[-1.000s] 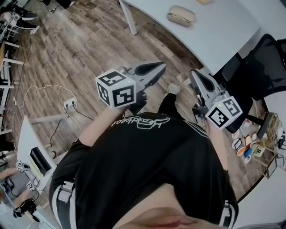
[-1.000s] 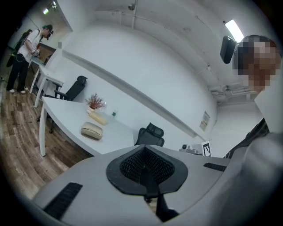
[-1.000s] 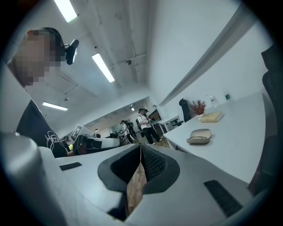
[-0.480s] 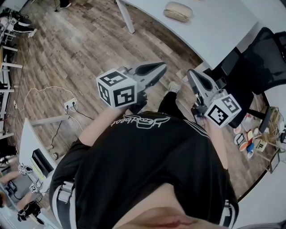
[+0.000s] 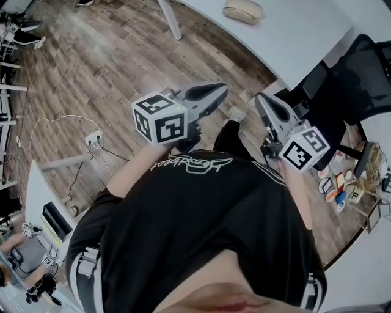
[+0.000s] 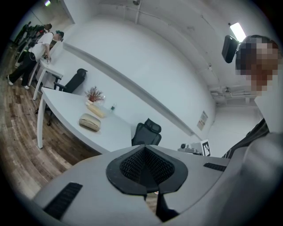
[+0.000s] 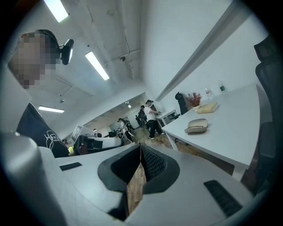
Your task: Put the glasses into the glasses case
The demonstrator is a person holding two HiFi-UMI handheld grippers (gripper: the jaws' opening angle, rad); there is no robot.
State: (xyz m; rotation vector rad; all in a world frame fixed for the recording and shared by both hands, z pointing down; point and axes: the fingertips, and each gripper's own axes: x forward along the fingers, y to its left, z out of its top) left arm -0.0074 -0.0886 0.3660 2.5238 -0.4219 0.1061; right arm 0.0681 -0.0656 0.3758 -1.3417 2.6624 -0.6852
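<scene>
A beige glasses case (image 5: 243, 10) lies shut on the white table (image 5: 293, 36) at the top of the head view. It also shows as the case (image 6: 90, 122) in the left gripper view and the case (image 7: 196, 126) in the right gripper view. No glasses are in sight. My left gripper (image 5: 220, 89) and right gripper (image 5: 261, 98) are held in front of the person's black shirt, over the wooden floor, well short of the table. Both point toward the table. The left gripper (image 6: 146, 149) and the right gripper (image 7: 140, 148) have their jaws pressed together with nothing between them.
A black office chair (image 5: 360, 85) stands at the table's right end. A small plant (image 6: 93, 94) and a tan box (image 6: 98, 110) sit on the table behind the case. A power strip (image 5: 95, 140) with a cable lies on the floor at left. People (image 7: 151, 115) stand far off.
The head view has tipped a little, so the table and case sit higher in the picture. Both grippers have stayed where they were, jaws still together.
</scene>
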